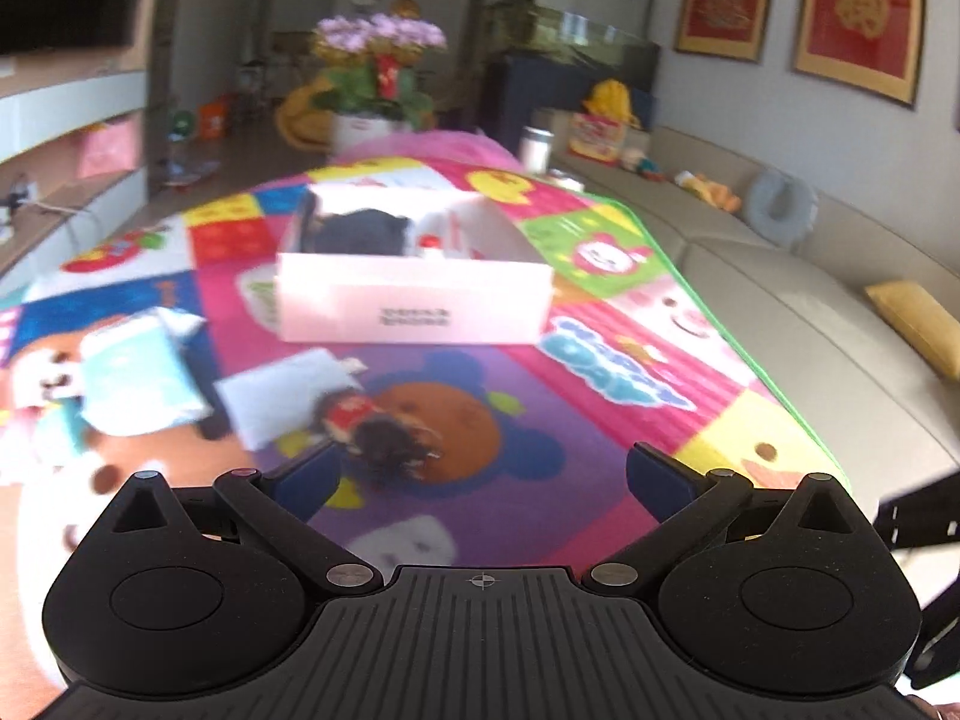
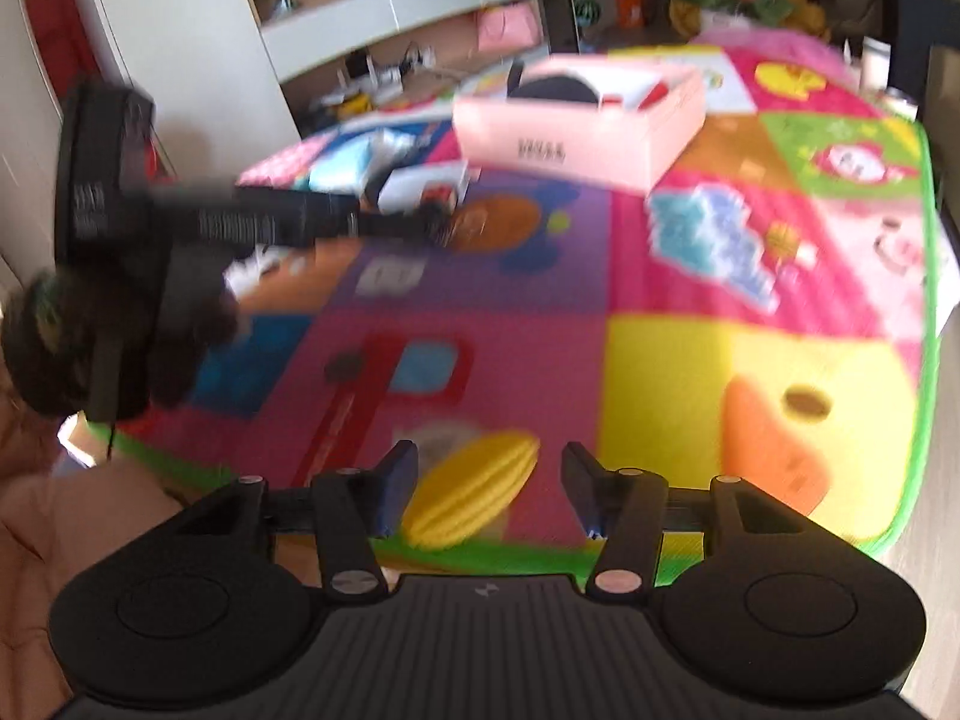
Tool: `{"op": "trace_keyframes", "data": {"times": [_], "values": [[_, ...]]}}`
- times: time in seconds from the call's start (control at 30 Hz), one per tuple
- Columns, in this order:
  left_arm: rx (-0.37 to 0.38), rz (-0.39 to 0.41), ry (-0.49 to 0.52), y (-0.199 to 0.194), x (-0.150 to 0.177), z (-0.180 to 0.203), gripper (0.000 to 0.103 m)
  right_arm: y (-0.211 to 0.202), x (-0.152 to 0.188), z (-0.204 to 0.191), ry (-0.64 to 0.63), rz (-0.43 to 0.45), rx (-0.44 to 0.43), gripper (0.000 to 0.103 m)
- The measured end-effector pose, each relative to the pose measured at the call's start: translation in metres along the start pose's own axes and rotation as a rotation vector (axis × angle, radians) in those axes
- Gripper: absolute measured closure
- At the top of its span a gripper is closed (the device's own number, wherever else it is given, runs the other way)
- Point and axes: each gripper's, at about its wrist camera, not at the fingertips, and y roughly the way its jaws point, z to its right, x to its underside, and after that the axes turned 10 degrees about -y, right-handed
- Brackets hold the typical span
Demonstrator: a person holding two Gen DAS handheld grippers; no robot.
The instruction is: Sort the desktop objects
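Sorting on a bright play mat (image 1: 480, 396) — white box (image 1: 414, 300) at the middle for collecting.
Packets (image 1: 141, 378) and a small doll (image 1: 354, 414) loose near the box, not yet sorted; left gripper (image 1: 480, 480) and right gripper (image 2: 489, 495) both open, empty; box label blurred, unreadable.

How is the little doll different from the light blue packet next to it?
The doll is dark-haired with a red top; the packet is pale blue. The doll is smaller, the packet wider and flatter. The doll lies nearer the left hand-held gripper. Both lie loose on the colourful mat, outside the white box.
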Motion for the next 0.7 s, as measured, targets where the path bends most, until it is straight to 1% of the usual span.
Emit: {"op": "trace_keyframes", "data": {"times": [0.03,0.07,0.1,0.17,0.3,0.43,0.57,0.63,0.67,0.7], "values": [[-0.015,0.012,-0.004,-0.005,-0.001,-0.004,0.000,0.004,0.000,0.000,0.017,-0.008,-0.021,0.049],[-0.030,0.022,-0.010,-0.009,-0.002,-0.008,0.000,0.008,-0.002,-0.001,0.023,-0.017,-0.034,0.054],[-0.044,0.028,-0.019,-0.012,-0.003,-0.013,0.000,0.011,-0.005,-0.004,0.006,-0.023,-0.034,0.067],[-0.071,0.029,-0.044,-0.014,-0.004,-0.024,0.000,0.015,-0.014,-0.010,-0.041,-0.005,-0.014,0.067],[-0.090,0.008,-0.089,-0.007,0.000,-0.036,0.000,0.031,-0.049,-0.010,-0.114,0.075,0.011,0.070],[-0.091,-0.013,-0.062,0.000,0.005,-0.036,0.000,0.061,-0.084,0.006,-0.089,0.111,0.080,0.069],[-0.098,-0.029,-0.071,0.011,0.007,-0.039,0.000,0.078,-0.100,0.019,-0.067,0.165,0.157,0.069],[-0.095,-0.027,-0.070,0.021,0.006,-0.039,0.000,0.081,-0.101,0.029,-0.007,0.196,0.186,0.062],[-0.090,-0.027,-0.067,0.026,0.004,-0.039,0.000,0.081,-0.100,0.034,0.029,0.208,0.197,0.047],[-0.079,-0.031,-0.061,0.032,0.002,-0.038,0.000,0.081,-0.098,0.040,0.066,0.220,0.206,0.036]]}}
